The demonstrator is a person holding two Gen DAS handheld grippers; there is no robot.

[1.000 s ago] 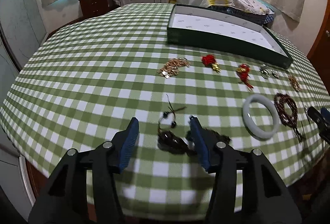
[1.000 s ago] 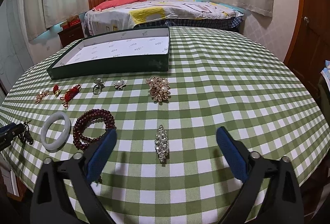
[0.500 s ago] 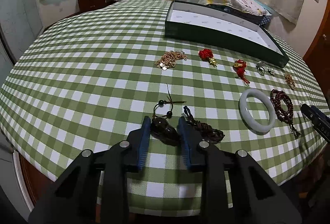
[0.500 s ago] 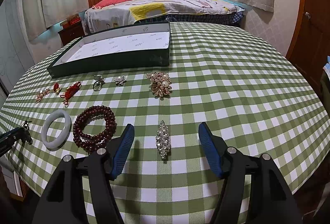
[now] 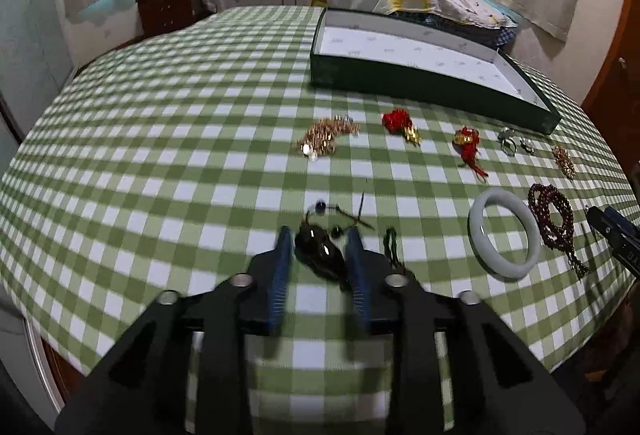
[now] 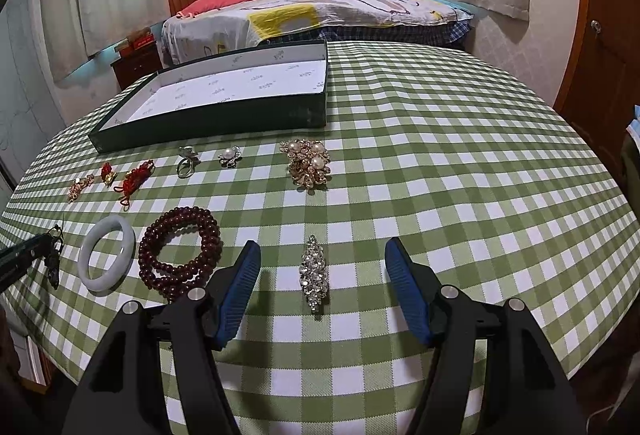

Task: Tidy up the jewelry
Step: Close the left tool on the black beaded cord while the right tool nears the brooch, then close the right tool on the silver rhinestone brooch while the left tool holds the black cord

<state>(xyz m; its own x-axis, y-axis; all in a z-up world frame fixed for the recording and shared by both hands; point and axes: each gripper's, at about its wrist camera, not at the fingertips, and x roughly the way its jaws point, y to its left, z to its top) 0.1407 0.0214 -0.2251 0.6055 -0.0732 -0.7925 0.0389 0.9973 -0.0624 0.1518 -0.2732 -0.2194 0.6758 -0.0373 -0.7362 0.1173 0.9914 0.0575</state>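
The left gripper [image 5: 320, 247] is clamped on a dark pendant [image 5: 318, 245], its cord and beads trailing toward the green box [image 5: 400, 79], above the checked tablecloth [image 5: 160, 155]. The right gripper [image 6: 322, 267] stands wide apart around a crystal brooch [image 6: 315, 273], touching nothing. Left of the brooch lie a bead bracelet [image 6: 180, 247] and a white bangle [image 6: 106, 251], and the pearl brooch [image 6: 309, 163] lies between it and the box.
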